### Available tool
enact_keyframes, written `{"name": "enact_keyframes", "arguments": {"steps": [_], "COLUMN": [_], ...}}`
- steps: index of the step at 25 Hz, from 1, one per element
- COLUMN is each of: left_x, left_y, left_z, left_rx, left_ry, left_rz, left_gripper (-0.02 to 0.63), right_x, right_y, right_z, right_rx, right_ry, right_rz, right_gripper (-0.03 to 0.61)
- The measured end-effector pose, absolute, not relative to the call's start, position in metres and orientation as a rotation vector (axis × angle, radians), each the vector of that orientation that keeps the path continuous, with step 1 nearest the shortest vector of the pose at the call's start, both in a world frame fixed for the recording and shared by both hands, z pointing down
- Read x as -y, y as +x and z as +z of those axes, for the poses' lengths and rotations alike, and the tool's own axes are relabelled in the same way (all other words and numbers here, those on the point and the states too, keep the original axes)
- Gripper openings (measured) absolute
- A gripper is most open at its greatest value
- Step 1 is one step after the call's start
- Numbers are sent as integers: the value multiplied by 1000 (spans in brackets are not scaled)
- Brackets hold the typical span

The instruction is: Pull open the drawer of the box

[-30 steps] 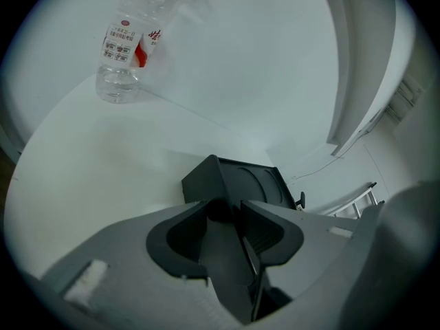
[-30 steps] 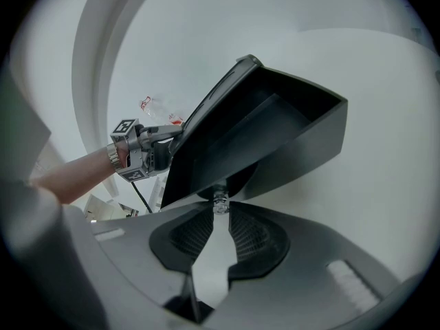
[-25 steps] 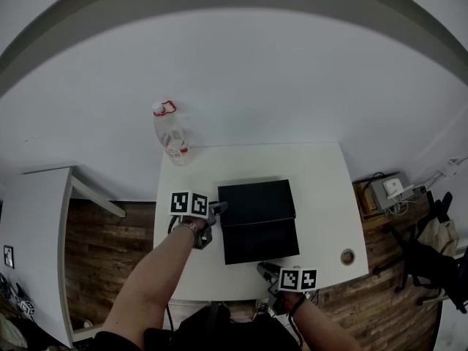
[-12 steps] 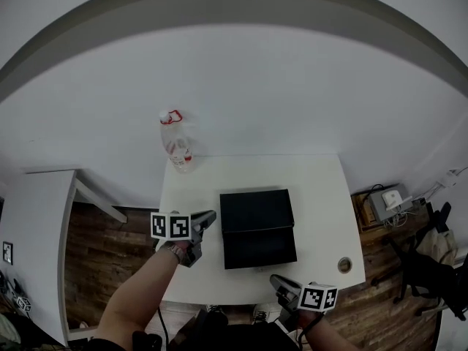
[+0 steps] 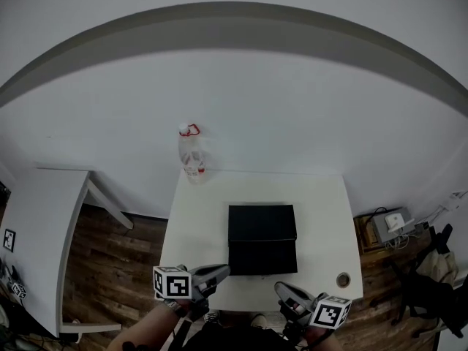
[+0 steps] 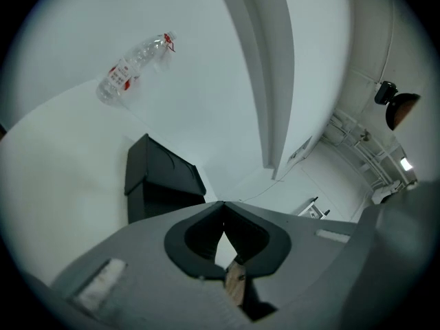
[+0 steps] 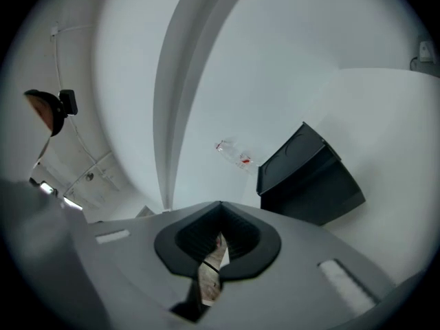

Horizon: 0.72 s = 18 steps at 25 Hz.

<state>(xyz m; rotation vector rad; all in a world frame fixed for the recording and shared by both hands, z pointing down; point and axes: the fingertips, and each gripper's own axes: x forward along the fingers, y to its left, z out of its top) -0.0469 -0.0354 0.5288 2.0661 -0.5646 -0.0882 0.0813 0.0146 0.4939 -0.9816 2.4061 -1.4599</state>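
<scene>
A black box (image 5: 262, 224) lies mid-table, and its drawer (image 5: 263, 259) sticks out toward the near edge. The box also shows in the left gripper view (image 6: 162, 177) and the right gripper view (image 7: 309, 174). My left gripper (image 5: 223, 270) hangs at the near table edge, left of the box and clear of it. Its jaws are closing, the tips (image 6: 222, 203) meet, and nothing is between them. My right gripper (image 5: 279, 289) is below the box's right front corner, apart from it. Its jaws are shut (image 7: 220, 203) on nothing.
A clear plastic bottle (image 5: 192, 156) with a red-ringed cap stands at the white table's (image 5: 197, 232) far left corner. A round cable hole (image 5: 343, 278) is near the front right corner. A second white table (image 5: 36, 232) stands left; floor clutter (image 5: 387, 225) lies right.
Both grippers have drawn back from the box's sides to the near table edge, and their jaws have closed. The head view has pulled back, so the table looks smaller.
</scene>
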Motion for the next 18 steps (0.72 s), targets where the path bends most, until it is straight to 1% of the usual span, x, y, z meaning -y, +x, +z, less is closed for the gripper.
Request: {"name": "enact_keyframes", "arguments": {"steps": [6, 9, 18], "left_x": [-24, -42, -42], "left_y": [-23, -10, -2], "left_z": [522, 520, 517], "left_rx": [438, 377, 379], "left_ry": [1978, 1981, 1980], "left_rz": [-186, -166, -173], "left_gripper": [2, 2, 2], "right_x": [-36, -44, -55], "right_y": [73, 70, 65], "right_z": [474, 477, 477], "right_rx": [-2516, -2521, -2541], "right_ry": [-861, -830, -779], "right_rz": [-1404, -1432, -1459], "right_gripper": [5, 5, 5]}}
